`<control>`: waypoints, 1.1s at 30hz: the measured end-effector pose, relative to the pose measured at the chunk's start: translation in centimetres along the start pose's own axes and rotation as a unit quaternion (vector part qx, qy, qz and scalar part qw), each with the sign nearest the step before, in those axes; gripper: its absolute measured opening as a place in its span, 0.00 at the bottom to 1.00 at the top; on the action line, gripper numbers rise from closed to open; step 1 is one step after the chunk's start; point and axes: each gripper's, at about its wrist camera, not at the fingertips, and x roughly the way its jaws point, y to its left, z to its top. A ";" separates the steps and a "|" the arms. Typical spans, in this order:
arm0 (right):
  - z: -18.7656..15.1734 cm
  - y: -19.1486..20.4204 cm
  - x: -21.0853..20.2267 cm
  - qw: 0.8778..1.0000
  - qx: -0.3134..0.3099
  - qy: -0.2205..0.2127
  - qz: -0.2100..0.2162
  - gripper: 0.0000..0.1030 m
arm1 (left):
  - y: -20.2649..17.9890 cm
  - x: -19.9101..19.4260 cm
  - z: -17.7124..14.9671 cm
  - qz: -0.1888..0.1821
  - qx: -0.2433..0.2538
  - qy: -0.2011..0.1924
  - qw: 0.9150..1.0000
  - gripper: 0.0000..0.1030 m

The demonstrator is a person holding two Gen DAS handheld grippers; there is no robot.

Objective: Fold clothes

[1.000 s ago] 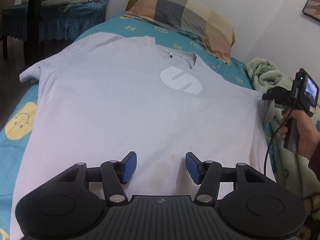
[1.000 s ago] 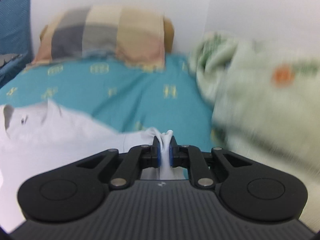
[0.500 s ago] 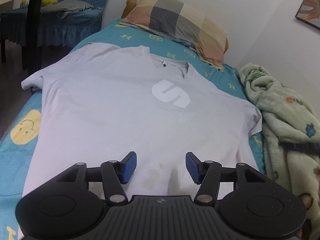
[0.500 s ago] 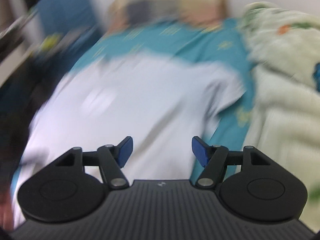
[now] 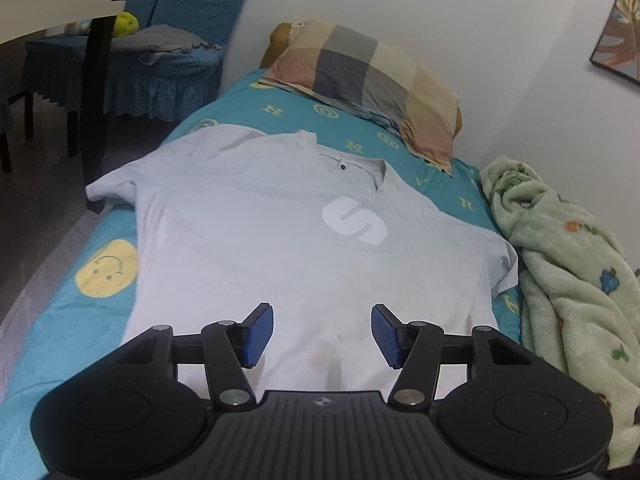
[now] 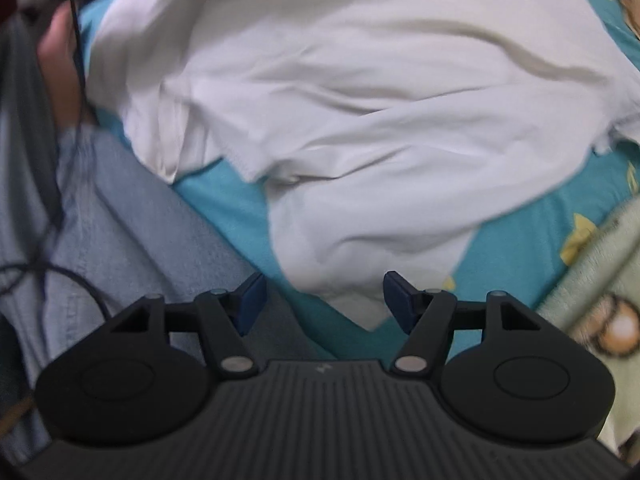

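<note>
Left wrist view: I see a yellow smiley print [image 5: 105,268] on the teal bedsheet [image 5: 60,320] at left, then the white T-shirt [image 5: 280,248] spread flat, face up, collar far. Left gripper [image 5: 322,334] hovers over its near hem, jaws wide apart, holding nothing. Plaid pillow [image 5: 372,80] far; green blanket [image 5: 568,272] right. Right wrist view, blurred: right gripper [image 6: 323,300] spread wide, empty, above the shirt's rumpled near edge; my jeans [image 6: 132,232] at left.

White "S" on the T-shirt [image 5: 304,248] chest; seemingly "H" letters (yellow) on the bedsheet [image 5: 280,110]
</note>
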 end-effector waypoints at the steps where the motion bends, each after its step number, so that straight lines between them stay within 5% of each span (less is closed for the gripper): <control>1: 0.3 0.3 0.4 1.000 -0.006 0.002 -0.016 0.64 | 0.3 -0.3 0.0 0.001 -0.005 -0.002 1.000 0.56; 3: 0.7 0.5 0.6 0.999 -0.002 -0.001 -0.041 0.60 | 0.9 -1.0 0.1 0.001 -0.016 -0.006 1.000 0.56; 5: 0.7 0.1 0.2 0.999 0.011 -0.002 -0.051 0.20 | 1.4 -1.6 0.2 -0.001 -0.024 -0.010 1.000 0.56; 8: 0.4 -0.7 -1.3 0.998 0.030 0.004 -0.050 0.06 | 1.9 -2.3 0.6 -0.005 -0.034 -0.018 0.999 0.56; 16: -2.0 -2.4 -6.6 0.997 0.038 0.052 -0.045 0.06 | 1.8 -2.3 0.8 -0.010 -0.037 -0.019 0.999 0.56; 23: -4.9 -2.4 -4.6 0.994 0.055 0.096 -0.025 0.06 | 1.5 -2.2 0.8 -0.012 -0.028 -0.012 0.999 0.56; 33: -5.3 -6.7 -8.8 0.982 0.185 -0.024 0.021 0.18 | 0.4 -1.9 0.0 -0.008 0.003 0.000 1.000 0.57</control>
